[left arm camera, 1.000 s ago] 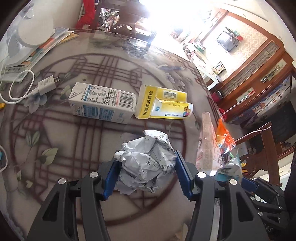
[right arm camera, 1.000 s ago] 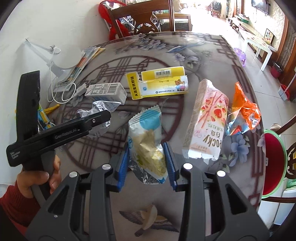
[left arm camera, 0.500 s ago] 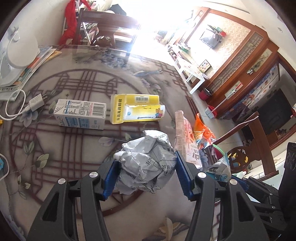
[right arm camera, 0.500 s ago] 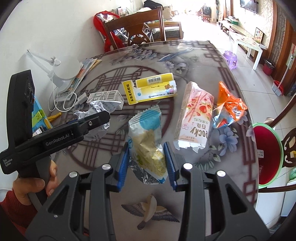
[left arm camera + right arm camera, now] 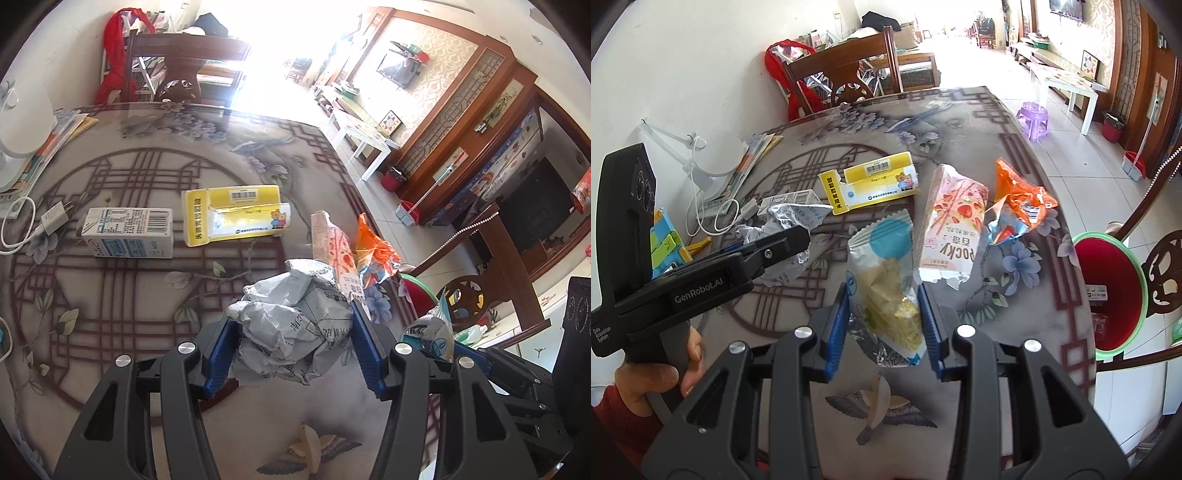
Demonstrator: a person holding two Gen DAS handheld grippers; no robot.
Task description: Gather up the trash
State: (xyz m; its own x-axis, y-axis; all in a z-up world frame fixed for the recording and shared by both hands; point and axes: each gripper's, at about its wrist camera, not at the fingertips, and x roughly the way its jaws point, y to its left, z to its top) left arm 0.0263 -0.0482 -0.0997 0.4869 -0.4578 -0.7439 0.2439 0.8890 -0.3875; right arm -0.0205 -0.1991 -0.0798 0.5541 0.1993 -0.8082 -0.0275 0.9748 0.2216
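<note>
Your left gripper (image 5: 291, 347) clamps a crumpled grey-white printed paper ball (image 5: 295, 325) above the tabletop's (image 5: 110, 295) near edge. Your right gripper (image 5: 884, 321) pinches a white-and-blue snack wrapper (image 5: 886, 280), yellow crumbs inside, beside it.

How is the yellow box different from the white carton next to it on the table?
The yellow box is torn open, with its flap spread flat; the white carton is closed and keeps its block shape. The box is yellow with a cartoon bear print; the carton is white with blue print. The box looks wider than the carton. Both lie on the table, each shows a barcode, and neither is held.
</note>
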